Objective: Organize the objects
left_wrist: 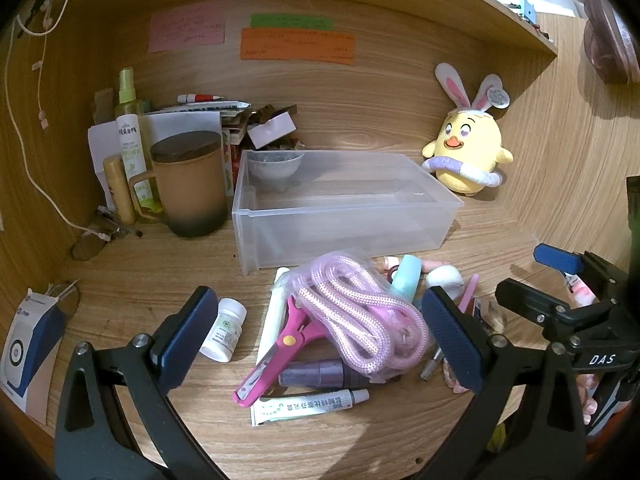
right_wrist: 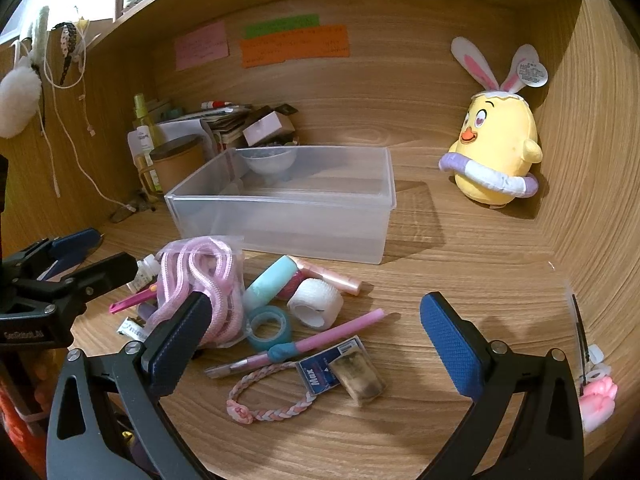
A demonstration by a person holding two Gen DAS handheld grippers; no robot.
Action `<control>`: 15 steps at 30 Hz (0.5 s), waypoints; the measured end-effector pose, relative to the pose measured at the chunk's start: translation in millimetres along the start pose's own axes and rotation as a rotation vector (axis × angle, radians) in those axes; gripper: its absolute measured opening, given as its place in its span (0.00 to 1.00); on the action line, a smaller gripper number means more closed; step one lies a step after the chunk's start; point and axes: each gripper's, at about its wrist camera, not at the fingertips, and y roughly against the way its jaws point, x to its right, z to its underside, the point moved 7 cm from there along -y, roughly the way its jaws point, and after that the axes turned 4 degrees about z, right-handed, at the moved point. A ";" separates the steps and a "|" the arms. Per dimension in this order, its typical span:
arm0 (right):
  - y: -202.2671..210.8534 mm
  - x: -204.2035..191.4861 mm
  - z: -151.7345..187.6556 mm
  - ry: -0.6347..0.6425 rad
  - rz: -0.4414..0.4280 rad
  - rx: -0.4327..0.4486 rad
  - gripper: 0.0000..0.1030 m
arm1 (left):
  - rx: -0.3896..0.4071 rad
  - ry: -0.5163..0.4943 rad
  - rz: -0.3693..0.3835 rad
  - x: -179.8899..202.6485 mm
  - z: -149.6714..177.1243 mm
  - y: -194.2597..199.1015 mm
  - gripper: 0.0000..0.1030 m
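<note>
Both claws wide open, empty, above the clutter in front of the clear box.
The bagged pink rope (left_wrist: 352,312) lies between the left claw's (left_wrist: 320,340) jaws, nearer than the right claw (right_wrist: 320,344); box (left_wrist: 280,216) just beyond.

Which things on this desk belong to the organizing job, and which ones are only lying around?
Likely for the job:
clear plastic bin
bagged pink rope
pink scissors
white pill bottle
ointment tube
tape rolls
pink pen
braided bracelet

Likely just lying about:
plush chick
brown lidded mug
spray bottle
sticky notes
</note>
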 end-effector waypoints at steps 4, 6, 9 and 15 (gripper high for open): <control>1.1 -0.4 0.3 -0.002 -0.003 0.005 1.00 | 0.000 -0.005 0.001 1.3 0.2 0.2 1.00; 1.2 -1.1 1.1 -0.001 -0.005 0.004 1.00 | 0.000 -0.005 0.002 1.4 -0.1 -0.1 1.00; 1.0 -1.3 1.6 -0.003 -0.007 0.001 1.00 | -0.001 -0.001 0.004 0.8 -0.1 -0.6 1.00; -0.6 0.1 3.2 -0.009 -0.015 -0.007 1.00 | -0.002 0.004 0.004 0.5 0.5 -1.0 1.00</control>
